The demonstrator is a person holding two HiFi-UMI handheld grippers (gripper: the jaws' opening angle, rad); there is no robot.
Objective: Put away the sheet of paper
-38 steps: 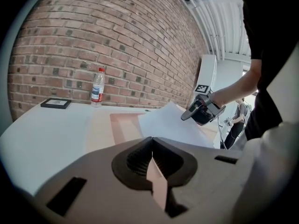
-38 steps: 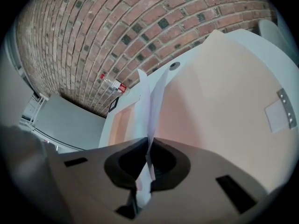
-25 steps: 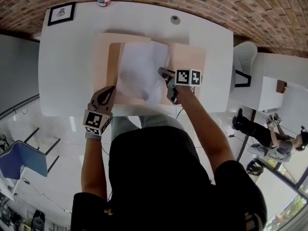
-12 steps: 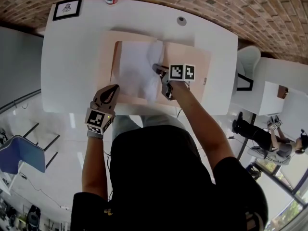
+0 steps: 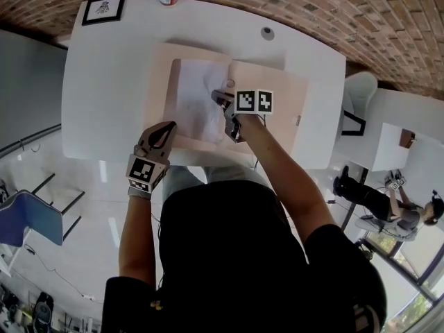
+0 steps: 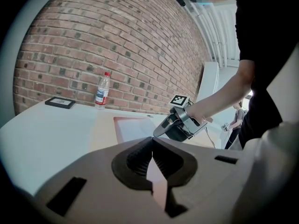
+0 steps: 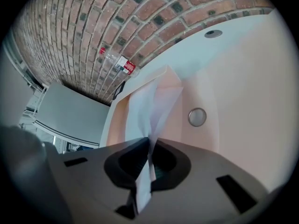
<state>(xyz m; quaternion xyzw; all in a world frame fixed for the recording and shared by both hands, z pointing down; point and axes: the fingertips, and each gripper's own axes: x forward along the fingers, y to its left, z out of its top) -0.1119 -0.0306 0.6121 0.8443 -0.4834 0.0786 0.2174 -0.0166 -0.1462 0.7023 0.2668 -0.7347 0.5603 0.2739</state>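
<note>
Right gripper [image 5: 220, 97] pinches the sheet of paper [image 5: 193, 106], lengthwise toward the wall [image 5: 312, 5]; left gripper [image 5: 168, 128] clamps the folder [image 5: 277, 113].

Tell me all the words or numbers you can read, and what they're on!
No text can be read here.
Bottle label: red and white, print too blurred.
Framed picture: a dark drawing, too small to read.
Marker cubes: black-and-white square patterns, no letters.

Brick wall [image 5: 326, 9], white table [image 5: 104, 82], glossy floor [image 5: 76, 210]
</note>
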